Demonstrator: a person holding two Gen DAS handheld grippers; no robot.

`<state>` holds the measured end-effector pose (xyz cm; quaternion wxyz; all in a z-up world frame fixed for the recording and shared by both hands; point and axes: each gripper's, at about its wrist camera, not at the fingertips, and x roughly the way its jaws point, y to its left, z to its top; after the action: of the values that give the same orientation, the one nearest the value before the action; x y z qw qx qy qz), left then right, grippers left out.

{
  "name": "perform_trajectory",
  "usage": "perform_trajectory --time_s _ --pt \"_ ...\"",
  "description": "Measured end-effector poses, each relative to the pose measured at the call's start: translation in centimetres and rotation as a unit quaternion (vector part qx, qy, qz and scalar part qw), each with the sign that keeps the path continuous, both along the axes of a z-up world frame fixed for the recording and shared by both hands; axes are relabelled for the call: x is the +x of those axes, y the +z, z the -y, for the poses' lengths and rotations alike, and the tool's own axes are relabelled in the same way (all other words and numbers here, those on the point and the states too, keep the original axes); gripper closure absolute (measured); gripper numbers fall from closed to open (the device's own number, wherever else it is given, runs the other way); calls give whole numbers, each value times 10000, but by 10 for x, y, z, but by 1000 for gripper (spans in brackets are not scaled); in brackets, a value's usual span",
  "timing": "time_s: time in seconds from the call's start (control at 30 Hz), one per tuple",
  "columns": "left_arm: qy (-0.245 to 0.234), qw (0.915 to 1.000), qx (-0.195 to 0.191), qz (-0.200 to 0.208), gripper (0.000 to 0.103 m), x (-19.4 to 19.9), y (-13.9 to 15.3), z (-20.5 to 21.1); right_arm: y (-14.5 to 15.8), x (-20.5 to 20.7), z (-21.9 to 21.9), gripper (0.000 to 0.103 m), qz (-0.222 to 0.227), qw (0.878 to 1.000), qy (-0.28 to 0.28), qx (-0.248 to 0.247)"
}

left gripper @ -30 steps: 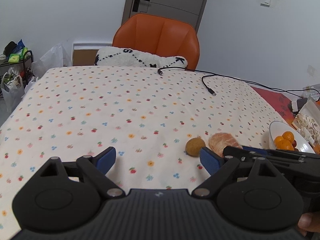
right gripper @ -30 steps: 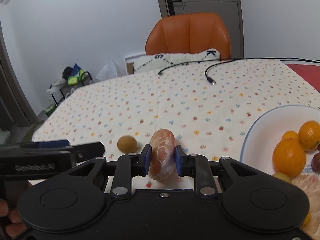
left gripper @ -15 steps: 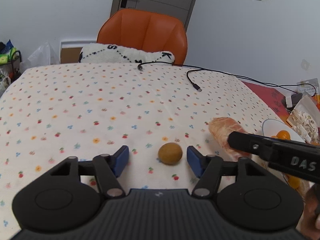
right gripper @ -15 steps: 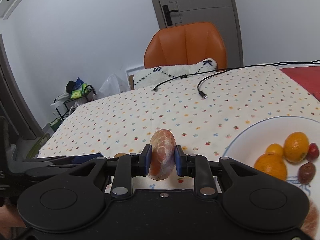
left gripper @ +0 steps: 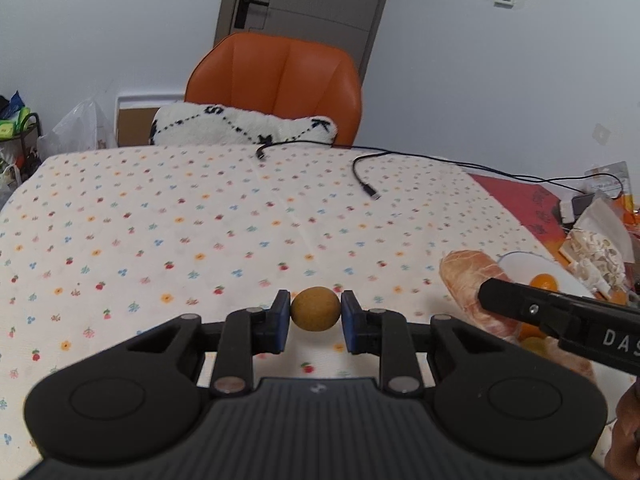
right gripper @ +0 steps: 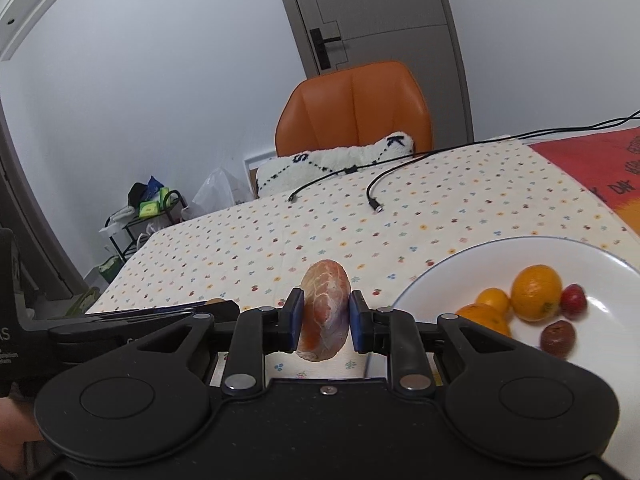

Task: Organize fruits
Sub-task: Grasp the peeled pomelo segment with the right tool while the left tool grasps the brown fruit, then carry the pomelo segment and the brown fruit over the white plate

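Both tongs are pinching fruit: my left gripper [left gripper: 315, 315] clamps a small round brown fruit [left gripper: 315, 309] at lower centre, my right gripper [right gripper: 326, 322] squeezes a peeled pinkish-orange citrus segment [right gripper: 325, 310] held off the cloth. At the right edge I see a white round plate [right gripper: 440, 280] holding oranges [right gripper: 536, 293] and dark red fruits [right gripper: 557, 338]. Two black cables [left gripper: 362, 178] trail across the flower-print tablecloth [left gripper: 160, 220]. Beyond, upper centre, stands an orange padded chair [left gripper: 276, 80] with a white fluffy cushion [left gripper: 240, 130], before a grey door [left gripper: 304, 0].
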<state>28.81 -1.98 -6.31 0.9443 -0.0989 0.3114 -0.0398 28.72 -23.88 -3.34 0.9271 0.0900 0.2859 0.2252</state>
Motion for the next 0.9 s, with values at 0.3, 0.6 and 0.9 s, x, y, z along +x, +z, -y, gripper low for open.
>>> perform_trajectory --time_s 0.3,0.6,0.9 --pt "-295 9993 -40 237 78 -9 20 30 11 -11 32 103 125 9997 -205 92" --pt "-454 9986 -28 281 78 -14 23 54 8 -19 55 103 57 9994 -293 174" --pt "-401 9987 -33 304 78 -19 25 53 5 -21 51 98 -120 9997 -98 189"
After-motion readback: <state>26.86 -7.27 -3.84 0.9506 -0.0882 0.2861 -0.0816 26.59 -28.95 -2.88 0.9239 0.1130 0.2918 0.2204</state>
